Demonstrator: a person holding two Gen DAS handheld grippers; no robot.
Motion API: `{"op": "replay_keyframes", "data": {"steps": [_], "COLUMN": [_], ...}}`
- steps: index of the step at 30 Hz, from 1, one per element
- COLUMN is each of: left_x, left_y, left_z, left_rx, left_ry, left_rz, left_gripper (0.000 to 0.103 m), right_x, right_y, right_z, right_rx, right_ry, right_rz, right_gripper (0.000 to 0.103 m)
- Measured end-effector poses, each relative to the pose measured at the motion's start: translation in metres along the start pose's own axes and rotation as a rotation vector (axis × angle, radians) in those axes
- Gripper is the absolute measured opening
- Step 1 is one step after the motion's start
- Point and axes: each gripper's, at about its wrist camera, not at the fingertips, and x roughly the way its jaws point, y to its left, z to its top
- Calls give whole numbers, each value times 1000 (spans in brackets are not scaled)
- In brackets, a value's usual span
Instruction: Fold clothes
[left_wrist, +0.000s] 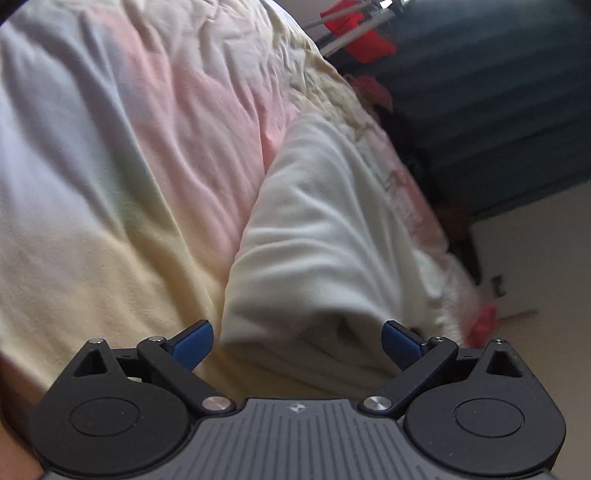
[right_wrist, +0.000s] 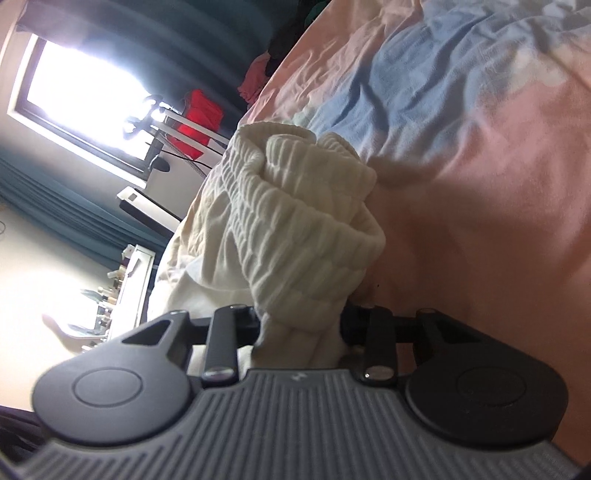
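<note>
- In the left wrist view, the white garment (left_wrist: 314, 236) lies folded into a long bundle on the pastel bedsheet (left_wrist: 110, 166). Its long axis runs from the bottom centre of the frame up toward the upper right, ending near the frame's middle.
- The near, folded end of the bundle sits between the blue fingertips (left_wrist: 194, 345) of the left gripper (left_wrist: 297, 345). The jaws are spread wide and hold nothing.
- In the right wrist view, the ribbed waistband (right_wrist: 295, 206) of the same garment curls from the upper centre down to the bottom centre.
- The right gripper (right_wrist: 299, 325) is clamped on a bunched part of that cloth; its fingertips are hidden by the fabric.
- A bright window (right_wrist: 85, 99) fills the upper left, with red cloth (right_wrist: 199, 122) on a rack beside it.
- No readable writing shows; only a small emblem (right_wrist: 295, 377) marks the gripper body.
</note>
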Motion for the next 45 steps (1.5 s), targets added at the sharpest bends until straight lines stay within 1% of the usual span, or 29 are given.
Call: {"op": "replay_keyframes", "data": {"steps": [2,4,5,6,9,10,14,16,19,20,21,23,25,27,28,29,36,38,39,42,44,45], "left_x": [-5,2,9,17,38,43,55,58,57,56,54,50,44,41,43,46,77,82,82,80,79,77], "left_y": [6,12,16,18,23,23,19,17,11,10,8,2,-4,-12,-15,-18,1,-2,-5,-11,-15,-18], "left_z": [6,13,16,20,23,23,26,27,26,26,26,25,25,23,21,20,23,24,24,21,22,23], "left_rx": [-43,-98,-124,-146,-176,-172,-140,-120,-84,-74,-63,-33,-4,40,55,67,-37,-14,6,44,69,71], "left_ry": [-50,-55,-44,-28,-13,-8,-2,-4,-21,-28,-35,-48,-63,-66,-64,-62,-5,-6,-14,-33,-48,-53], "left_rz": [-34,-82,-98,-107,-82,-81,-79,-77,-59,-60,-62,-74,-122,-167,-161,-143,-86,-83,-84,-81,-80,-85], "left_gripper": [100,100,98,97,95,93,94,92,82,78,76,69,66,65,67,71,76,75,73,64,54,52], "right_x": [-2,2,5,5,6,5,4,5,4,3,2,-1,-6,-12,-14,-15,-9,-8,-7,-7,-10,-12], "right_y": [0,2,4,5,4,5,5,4,7,9,11,16,22,27,28,28,22,20,18,16,19,20], "right_z": [0,2,4,4,5,4,3,2,2,2,2,2,2,2,2,1,-2,-2,-3,-4,-6,-7], "right_rx": [-3,-8,-12,-13,-10,-9,-7,-8,-37,-49,-59,-81,-114,-132,-136,-139,-132,-123,-120,-119,-126,-130], "right_ry": [5,7,7,7,6,6,5,5,7,4,0,-9,-25,-39,-42,-43,-29,-27,-25,-25,-37,-43], "right_rz": [-6,-12,-15,-17,-19,-19,-21,-25,-33,-34,-33,-28,-14,6,12,14,-14,-17,-19,-29,-25,-22], "right_gripper": [37,37,37,37,37,37,37,38,38,37,37,36,35,35,34,34,34,34,34,35,34,34]}}
